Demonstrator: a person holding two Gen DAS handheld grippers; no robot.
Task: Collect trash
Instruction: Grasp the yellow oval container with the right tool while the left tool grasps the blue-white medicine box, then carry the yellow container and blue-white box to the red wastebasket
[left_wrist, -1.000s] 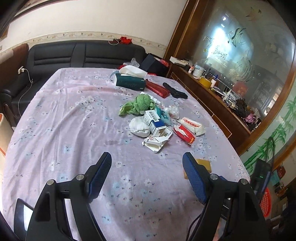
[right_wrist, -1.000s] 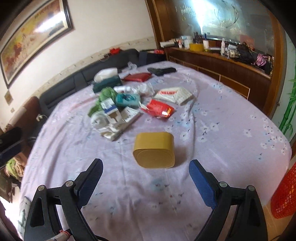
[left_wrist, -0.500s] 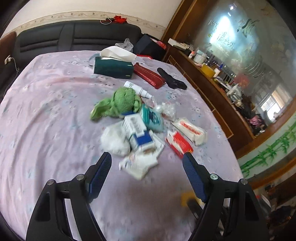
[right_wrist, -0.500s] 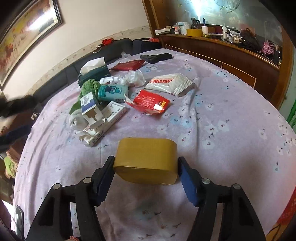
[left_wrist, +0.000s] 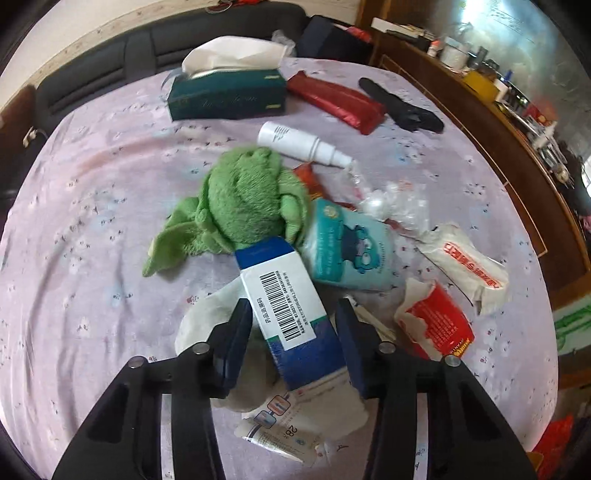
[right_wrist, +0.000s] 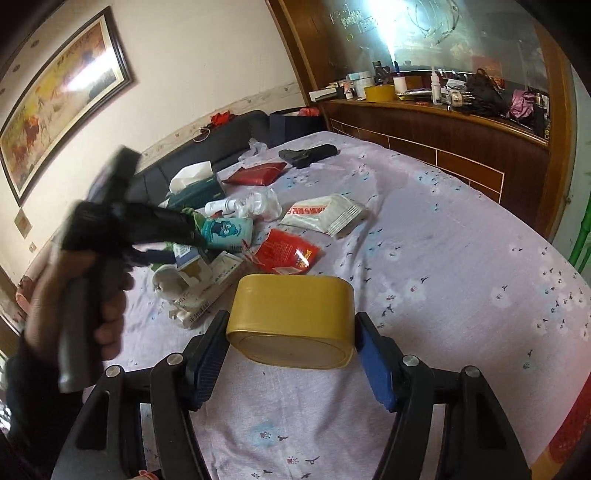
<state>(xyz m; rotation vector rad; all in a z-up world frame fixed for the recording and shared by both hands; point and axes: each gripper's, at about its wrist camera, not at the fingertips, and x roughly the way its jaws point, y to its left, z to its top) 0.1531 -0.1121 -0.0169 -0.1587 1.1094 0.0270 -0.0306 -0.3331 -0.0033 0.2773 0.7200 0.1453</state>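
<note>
Gripping a squashed yellow box (right_wrist: 291, 317), the right gripper (right_wrist: 291, 363); left gripper (left_wrist: 291, 343) straddling a barcoded carton (left_wrist: 291, 314).

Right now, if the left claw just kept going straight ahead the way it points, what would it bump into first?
The left claw already straddles the blue and white barcode box, so it would push that first. Beyond it lie the green plush toy and the teal wipes pack, though depth is hard to judge.

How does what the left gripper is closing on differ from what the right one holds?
The left gripper straddles a blue-and-white barcoded box; the right gripper clamps a plain yellow rounded container. The box lies tilted atop a pile of wrappers, the container sits apart from it. The box's contact is unclear; the container looks squeezed on both sides. Both sit between blue pads.
</note>
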